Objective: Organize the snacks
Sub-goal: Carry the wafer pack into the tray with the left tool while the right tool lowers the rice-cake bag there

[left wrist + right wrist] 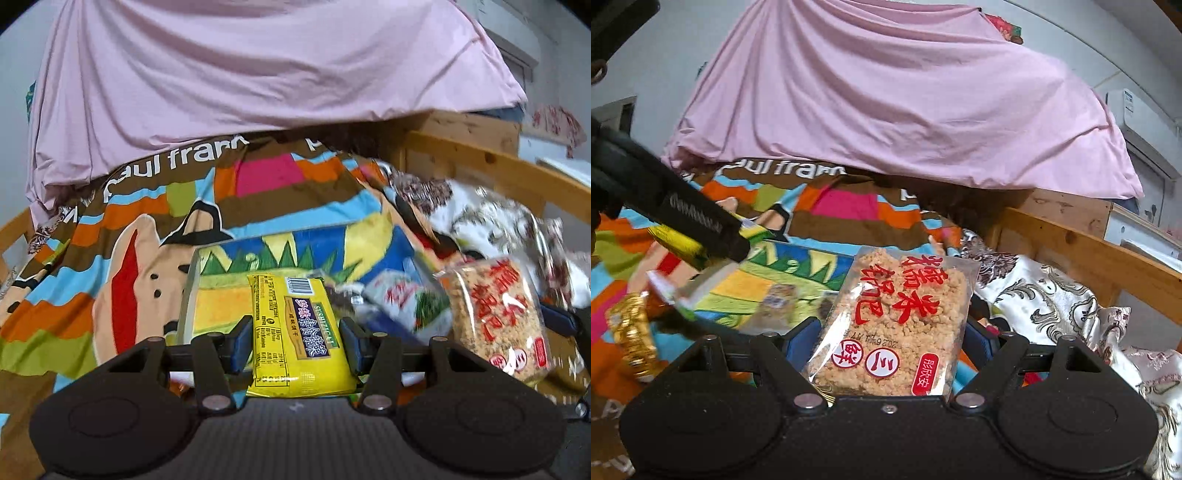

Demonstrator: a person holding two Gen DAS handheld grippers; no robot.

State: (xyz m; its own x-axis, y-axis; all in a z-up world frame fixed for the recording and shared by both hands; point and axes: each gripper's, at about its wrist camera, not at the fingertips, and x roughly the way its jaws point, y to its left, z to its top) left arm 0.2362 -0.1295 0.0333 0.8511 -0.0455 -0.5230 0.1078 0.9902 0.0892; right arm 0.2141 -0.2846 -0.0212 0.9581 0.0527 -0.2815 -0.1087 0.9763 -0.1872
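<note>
Left gripper pinching yellow snack pack, long axis running away along the fingers, above colourful bedspread. Right gripper clamping clear rice-cracker packet, lengthwise, pointing forward toward pink sheet.

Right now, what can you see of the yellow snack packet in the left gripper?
The yellow snack packet is a flat, glossy plastic pouch, sealed and apparently unopened. A dark blue label with Chinese lettering, a barcode and small black print cover the face toward the camera. It lies lengthwise between the left gripper's blue-padded fingers, which press on its long edges, held above the colourful blanket. In the right wrist view only its edge shows.
</note>
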